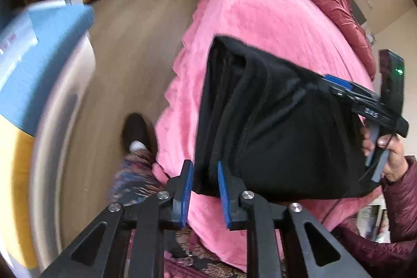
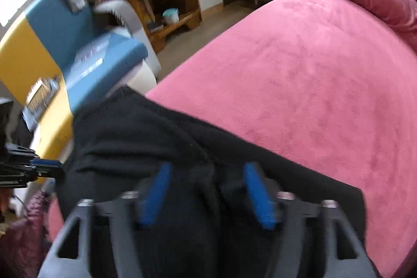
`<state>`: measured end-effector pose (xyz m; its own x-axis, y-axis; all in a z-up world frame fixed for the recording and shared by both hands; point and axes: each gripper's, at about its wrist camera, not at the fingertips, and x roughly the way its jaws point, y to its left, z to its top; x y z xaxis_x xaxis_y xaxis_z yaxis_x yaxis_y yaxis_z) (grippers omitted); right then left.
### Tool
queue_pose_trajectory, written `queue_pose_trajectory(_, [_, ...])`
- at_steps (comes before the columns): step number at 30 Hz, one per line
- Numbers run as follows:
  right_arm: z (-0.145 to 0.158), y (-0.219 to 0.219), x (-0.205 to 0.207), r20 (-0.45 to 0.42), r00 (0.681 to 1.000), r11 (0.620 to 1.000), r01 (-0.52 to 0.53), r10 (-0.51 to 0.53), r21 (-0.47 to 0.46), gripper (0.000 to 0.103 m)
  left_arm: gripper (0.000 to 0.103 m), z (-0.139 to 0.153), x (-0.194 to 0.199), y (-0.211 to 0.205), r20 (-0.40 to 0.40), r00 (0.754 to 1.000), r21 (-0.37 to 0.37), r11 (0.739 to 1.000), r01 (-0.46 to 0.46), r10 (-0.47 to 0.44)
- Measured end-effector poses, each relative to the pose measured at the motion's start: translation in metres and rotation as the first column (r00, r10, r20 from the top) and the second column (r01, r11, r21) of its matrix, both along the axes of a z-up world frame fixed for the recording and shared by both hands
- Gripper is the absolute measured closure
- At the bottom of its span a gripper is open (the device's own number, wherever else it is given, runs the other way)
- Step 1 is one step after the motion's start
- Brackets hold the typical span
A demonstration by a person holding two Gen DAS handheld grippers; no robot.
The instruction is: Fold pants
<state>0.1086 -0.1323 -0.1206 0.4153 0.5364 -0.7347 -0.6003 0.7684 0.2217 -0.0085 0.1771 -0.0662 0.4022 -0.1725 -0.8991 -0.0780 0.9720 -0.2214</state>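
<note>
Aloft, pants (image 1: 273,121) between both jaws.

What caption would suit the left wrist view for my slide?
Both grippers, left and right, hold black pants above a pink bed.

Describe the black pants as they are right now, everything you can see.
The black pants look like soft, matte knit fabric, bunched into vertical folds with a seam running down. They hang lifted above the pink bedspread, stretched between both tools: the left gripper jaws pinch one edge, the right gripper jaws clamp a thick gathered bundle.
</note>
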Motion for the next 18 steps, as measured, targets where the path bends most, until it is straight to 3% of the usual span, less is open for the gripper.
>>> queue_pose_trajectory(3, [0.011,-0.016,-0.007,0.031,0.999,1.0,0.016,-0.016,-0.003,0.036,0.083,0.029,-0.007,0.005,0.066,0.997,0.004,0.999,-0.038,0.038])
queue_pose_trajectory(5, [0.016,-0.026,-0.012,0.056,0.998,0.999,0.026,-0.025,-0.023,0.037,0.083,0.046,-0.006,0.002,0.132,0.99,-0.033,0.999,-0.04,0.044])
queue_pose_trajectory(7, [0.014,-0.035,-0.018,0.038,0.999,1.0,0.014,-0.013,-0.026,0.063,0.082,0.055,-0.001,-0.007,0.173,0.985,-0.079,0.997,-0.006,0.02])
queue_pose_trajectory(8, [0.011,-0.039,-0.022,0.031,0.999,0.999,0.019,-0.018,-0.043,0.068,0.082,0.055,0.005,-0.017,0.179,0.984,-0.086,0.996,0.022,-0.006])
queue_pose_trajectory(13, [-0.008,-0.056,-0.026,0.014,0.997,0.991,0.08,-0.079,-0.104,0.073,0.082,0.03,0.044,-0.064,0.16,0.983,-0.064,0.993,0.103,-0.092])
queue_pose_trajectory(18, [-0.032,-0.067,0.0,-0.022,0.984,0.97,0.173,-0.179,-0.172,0.077,0.082,-0.016,0.086,-0.067,0.041,0.998,0.005,0.999,0.048,-0.048])
